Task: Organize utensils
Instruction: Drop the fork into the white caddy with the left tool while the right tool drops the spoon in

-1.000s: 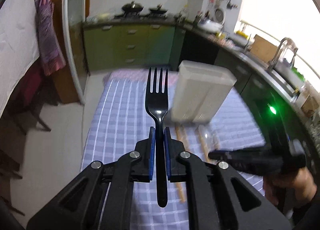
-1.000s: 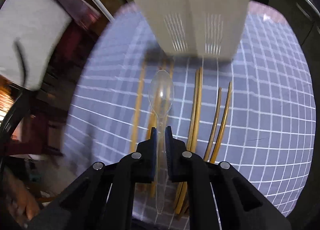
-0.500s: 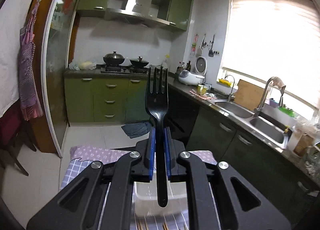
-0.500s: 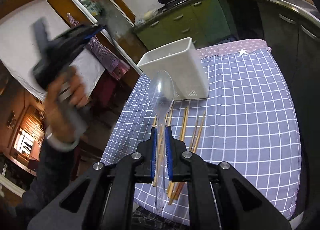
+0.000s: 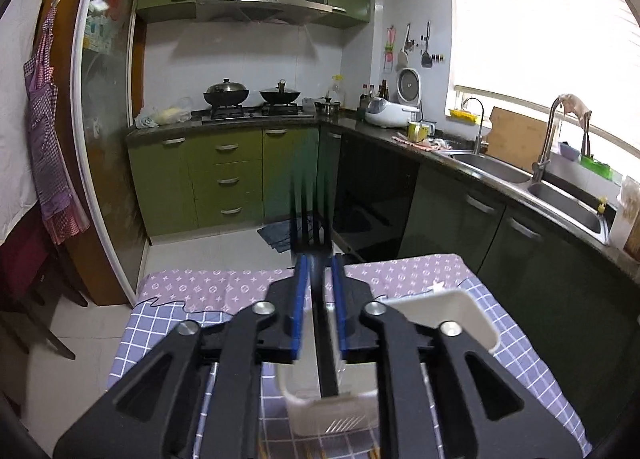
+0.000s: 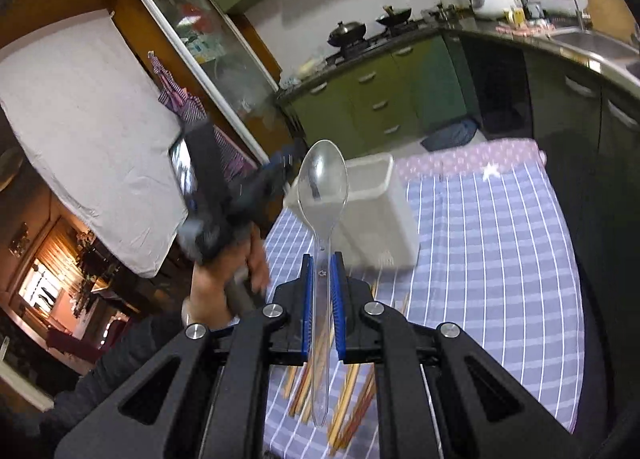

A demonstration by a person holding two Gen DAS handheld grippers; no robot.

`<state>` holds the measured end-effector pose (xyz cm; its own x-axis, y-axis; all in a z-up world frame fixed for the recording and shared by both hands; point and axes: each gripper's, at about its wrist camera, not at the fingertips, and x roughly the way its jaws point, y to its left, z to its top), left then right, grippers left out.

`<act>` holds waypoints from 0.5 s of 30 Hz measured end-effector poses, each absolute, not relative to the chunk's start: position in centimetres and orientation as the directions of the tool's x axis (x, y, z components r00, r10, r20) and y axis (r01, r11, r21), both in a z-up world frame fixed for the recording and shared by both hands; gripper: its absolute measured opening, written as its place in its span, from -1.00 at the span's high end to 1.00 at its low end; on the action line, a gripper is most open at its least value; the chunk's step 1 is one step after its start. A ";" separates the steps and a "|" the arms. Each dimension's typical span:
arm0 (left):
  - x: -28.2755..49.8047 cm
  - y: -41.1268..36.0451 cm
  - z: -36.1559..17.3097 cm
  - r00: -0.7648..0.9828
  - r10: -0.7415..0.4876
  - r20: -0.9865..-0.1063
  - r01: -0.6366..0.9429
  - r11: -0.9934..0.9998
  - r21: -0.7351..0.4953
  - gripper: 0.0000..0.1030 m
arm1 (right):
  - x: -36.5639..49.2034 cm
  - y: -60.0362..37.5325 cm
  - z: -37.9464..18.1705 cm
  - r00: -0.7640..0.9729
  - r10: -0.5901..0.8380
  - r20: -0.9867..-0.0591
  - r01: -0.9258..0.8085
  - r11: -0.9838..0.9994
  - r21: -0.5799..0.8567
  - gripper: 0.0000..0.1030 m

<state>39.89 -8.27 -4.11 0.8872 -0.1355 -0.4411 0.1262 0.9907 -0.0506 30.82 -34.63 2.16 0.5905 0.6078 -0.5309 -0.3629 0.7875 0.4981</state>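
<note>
While left tool (image 5: 319,299) jaws have just been opening, fork (image 5: 310,219) slips between.

You've got a black fork (image 5: 316,243) btwn the left gripper's (image 5: 319,271) blue pads, clear spoon (image 6: 323,195) in the right gripper (image 6: 322,263). White bin (image 6: 380,215) just ahead, on blue/white check cloth (image 6: 500,243) w/ purple star-print cloth (image 5: 224,283) beyond. Tan chopsticks (image 6: 344,391) under right gripper.

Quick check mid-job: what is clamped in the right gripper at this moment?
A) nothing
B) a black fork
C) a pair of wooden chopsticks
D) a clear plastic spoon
D: in the right wrist view the right gripper has its jaws closed on the handle of the clear plastic spoon, whose bowl stands above them, in front of the white bin.
</note>
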 end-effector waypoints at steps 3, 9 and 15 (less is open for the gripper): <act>38.8 -7.1 -3.4 0.888 -0.152 -0.433 0.136 0.988 -0.069 0.41 | 33.3 -33.6 3.9 0.642 0.569 -0.514 -0.346 0.813 0.468 0.81; 35.0 -5.1 -1.1 0.904 -0.143 -0.403 0.131 0.990 -0.058 0.26 | 39.4 -31.7 6.5 0.761 0.470 -0.448 -0.286 0.862 0.419 0.81; 30.9 -2.7 0.0 0.888 -0.154 -0.434 0.136 0.988 -0.074 0.21 | 44.6 -28.7 5.8 0.853 0.321 -0.412 -0.203 0.931 0.305 0.81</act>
<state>30.93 -2.73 -0.04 0.8878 -0.1542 -0.4336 0.1357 0.9880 -0.0736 44.62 -28.66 5.84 0.8528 0.3210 -0.4119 -0.2030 0.9305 0.3049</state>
